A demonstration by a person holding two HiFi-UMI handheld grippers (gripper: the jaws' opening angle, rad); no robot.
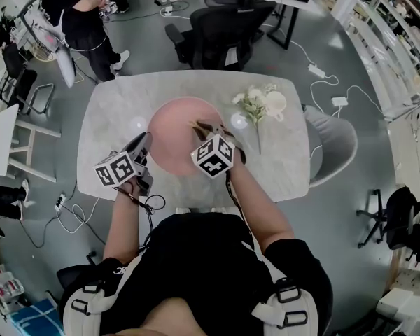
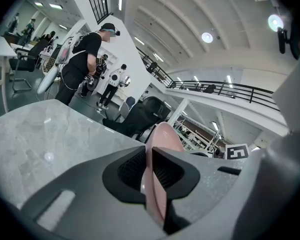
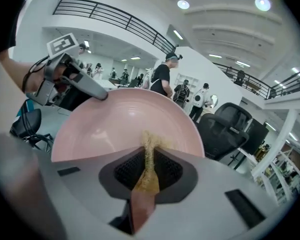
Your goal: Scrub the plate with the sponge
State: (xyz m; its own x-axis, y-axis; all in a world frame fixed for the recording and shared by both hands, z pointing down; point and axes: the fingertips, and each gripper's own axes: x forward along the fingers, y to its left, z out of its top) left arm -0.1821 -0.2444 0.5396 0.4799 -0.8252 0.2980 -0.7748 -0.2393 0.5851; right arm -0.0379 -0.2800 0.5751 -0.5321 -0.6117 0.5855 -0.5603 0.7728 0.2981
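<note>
Left gripper (image 2: 148,170) pinches the plate (image 1: 173,135) at its left rim; right gripper (image 3: 149,160) clamps the sponge (image 3: 150,149), pressed against the plate's face.

Pink plate (image 1: 173,130) sits mid-table (image 1: 112,107), and both tools are on it. The left gripper (image 1: 145,141) has its tip at the plate's lower-left rim. The right gripper (image 1: 215,130) reaches over the plate's right side with a tan sponge (image 1: 201,125) at its tip, against the plate. White flowers (image 1: 252,103) and a cup (image 1: 275,102) lie just right. A black office chair (image 1: 220,30) stands at the far edge.
</note>
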